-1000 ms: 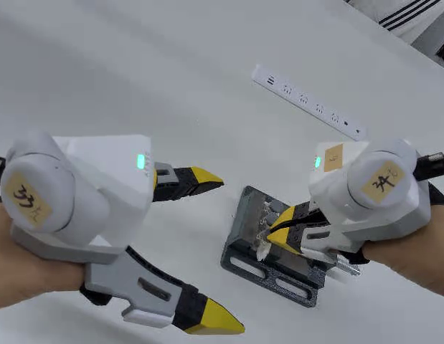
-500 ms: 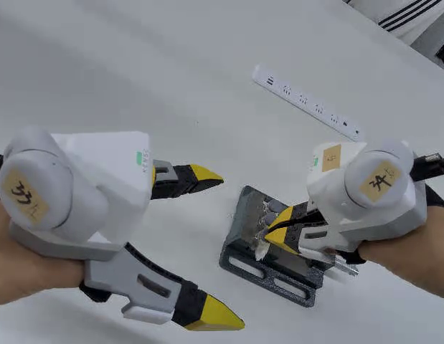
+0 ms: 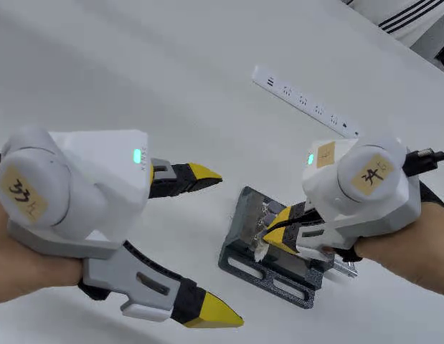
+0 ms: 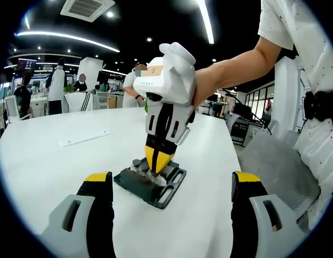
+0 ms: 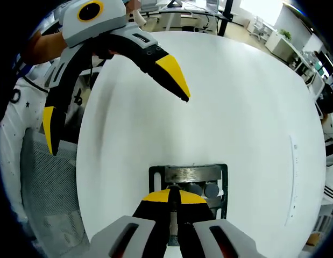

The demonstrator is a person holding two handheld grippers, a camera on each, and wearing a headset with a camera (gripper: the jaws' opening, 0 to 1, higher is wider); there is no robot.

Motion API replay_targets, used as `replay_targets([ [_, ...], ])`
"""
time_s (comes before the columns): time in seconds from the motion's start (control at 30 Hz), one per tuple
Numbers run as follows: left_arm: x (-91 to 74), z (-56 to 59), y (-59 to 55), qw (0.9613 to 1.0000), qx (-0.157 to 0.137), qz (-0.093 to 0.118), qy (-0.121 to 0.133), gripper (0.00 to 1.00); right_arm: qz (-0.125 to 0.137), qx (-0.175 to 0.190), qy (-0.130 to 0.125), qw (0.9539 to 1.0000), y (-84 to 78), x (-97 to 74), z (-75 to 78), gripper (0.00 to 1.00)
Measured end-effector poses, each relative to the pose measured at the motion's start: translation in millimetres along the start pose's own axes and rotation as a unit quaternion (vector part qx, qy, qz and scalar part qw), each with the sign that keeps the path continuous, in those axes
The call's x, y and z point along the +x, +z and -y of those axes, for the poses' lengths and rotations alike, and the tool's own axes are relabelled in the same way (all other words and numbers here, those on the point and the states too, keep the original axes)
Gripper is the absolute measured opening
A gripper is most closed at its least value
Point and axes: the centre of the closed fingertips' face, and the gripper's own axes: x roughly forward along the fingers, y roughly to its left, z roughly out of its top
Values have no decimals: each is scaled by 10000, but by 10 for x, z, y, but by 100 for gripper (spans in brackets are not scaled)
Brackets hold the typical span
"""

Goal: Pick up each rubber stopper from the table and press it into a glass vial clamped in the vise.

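Note:
A dark grey vise (image 3: 244, 217) stands on the white table and clamps small glass vials (image 5: 211, 189) with grey stoppers in their mouths. My right gripper (image 3: 267, 235) is shut, its yellow tips pointing down onto the row of vials; nothing shows between its tips. In its own view my right gripper (image 5: 171, 196) rests at the vise's (image 5: 155, 174) near edge. My left gripper (image 3: 211, 244) hovers wide open left of the vise, holding nothing. The left gripper view shows the right gripper (image 4: 157, 159) upright over the vise (image 4: 171, 188), beyond my open left gripper (image 4: 171, 178).
A white power strip (image 3: 308, 100) lies on the table behind the vise. People and desks stand in the room beyond the table. The vise's screw handle (image 3: 345, 269) sticks out under my right hand.
My right gripper has shifted slightly left and up over the vials and is still shut. The left gripper stays open in nearly the same place.

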Motion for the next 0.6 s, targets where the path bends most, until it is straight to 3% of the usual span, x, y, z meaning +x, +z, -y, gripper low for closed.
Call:
replay_targets([
  [0.6,-14,37,27,10000,20,12,19,90,-158,219,304,9992,0,17,6,0],
])
